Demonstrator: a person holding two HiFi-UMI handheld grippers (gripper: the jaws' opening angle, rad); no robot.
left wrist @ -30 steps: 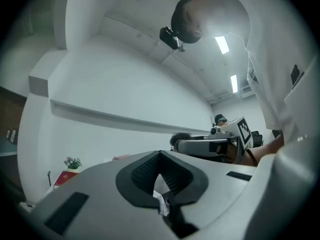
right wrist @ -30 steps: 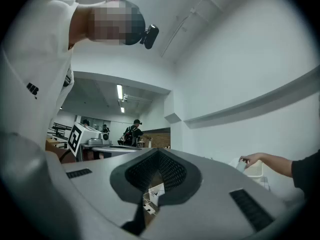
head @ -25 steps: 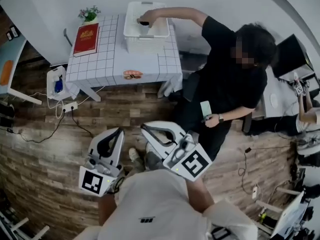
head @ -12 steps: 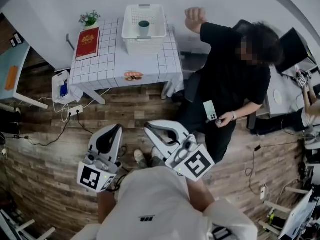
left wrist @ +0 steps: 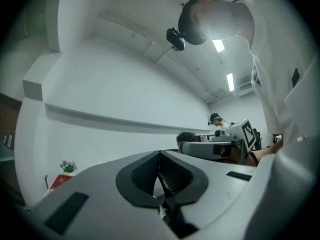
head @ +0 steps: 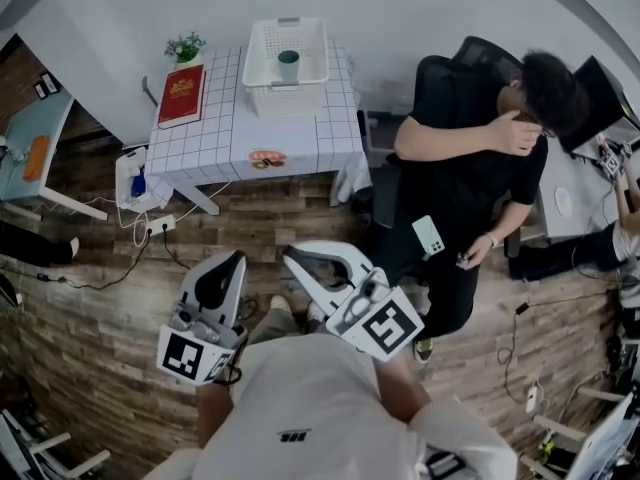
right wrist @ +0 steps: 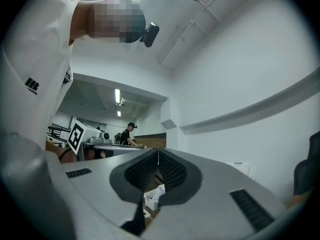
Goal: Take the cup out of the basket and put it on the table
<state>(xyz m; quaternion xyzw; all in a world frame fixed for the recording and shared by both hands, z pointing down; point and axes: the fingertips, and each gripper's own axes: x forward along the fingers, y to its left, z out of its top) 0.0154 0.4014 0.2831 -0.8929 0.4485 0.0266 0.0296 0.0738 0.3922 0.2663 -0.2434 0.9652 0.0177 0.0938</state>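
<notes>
Cup (head: 288, 65) stands upright inside the white basket (head: 256, 76) on the checked table (head: 225, 133), well apart from both grippers. Left gripper (head: 238, 258) and right gripper (head: 290, 257) hover above the wooden floor (head: 100, 278), jaws closed together, holding nothing

A green cup (head: 288, 64) stands upright in the white basket (head: 285, 98) on the gridded surface (head: 250, 133), a red book (head: 181, 95) lying to its left, while the left tongs (head: 238, 257) and right tongs (head: 290, 258) hover over wooden floor (head: 90, 318), well apart from it.
</notes>
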